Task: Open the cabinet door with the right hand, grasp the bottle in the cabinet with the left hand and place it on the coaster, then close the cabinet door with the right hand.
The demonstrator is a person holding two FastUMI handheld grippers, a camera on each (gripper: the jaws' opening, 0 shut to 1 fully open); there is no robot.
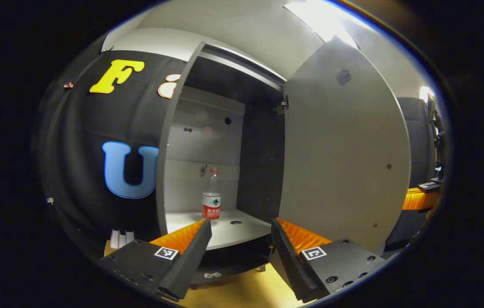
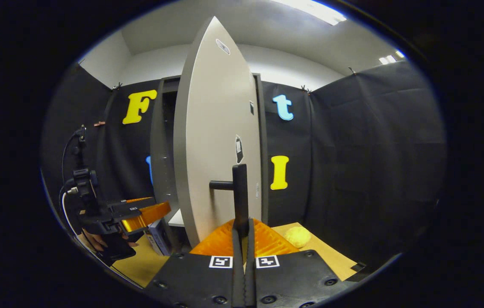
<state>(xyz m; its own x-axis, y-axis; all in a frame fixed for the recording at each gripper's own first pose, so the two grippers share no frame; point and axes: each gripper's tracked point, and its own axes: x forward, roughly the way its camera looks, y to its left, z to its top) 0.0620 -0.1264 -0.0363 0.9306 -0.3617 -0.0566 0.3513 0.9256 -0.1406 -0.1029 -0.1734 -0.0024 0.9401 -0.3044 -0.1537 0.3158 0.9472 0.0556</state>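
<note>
A clear plastic bottle point(image 1: 211, 201) with a red label and cap stands upright on the white shelf point(image 1: 242, 234) of the grey cabinet. The cabinet door point(image 1: 344, 149) is swung wide open. My left gripper point(image 1: 240, 222) is open in front of the shelf, a short way from the bottle, which stands left of its centre line. In the right gripper view, my right gripper point(image 2: 242, 223) is shut on the lower end of the black bar handle point(image 2: 239, 188) of the door point(image 2: 212, 141). A round yellow coaster point(image 2: 297, 236) lies on the wooden table right of the door.
The wooden table point(image 1: 246, 293) runs under the cabinet. Small white blocks point(image 1: 121, 237) stand at the cabinet's left foot. The left gripper point(image 2: 143, 214) with a hand and cables shows left of the door. Black cloth walls enclose the booth.
</note>
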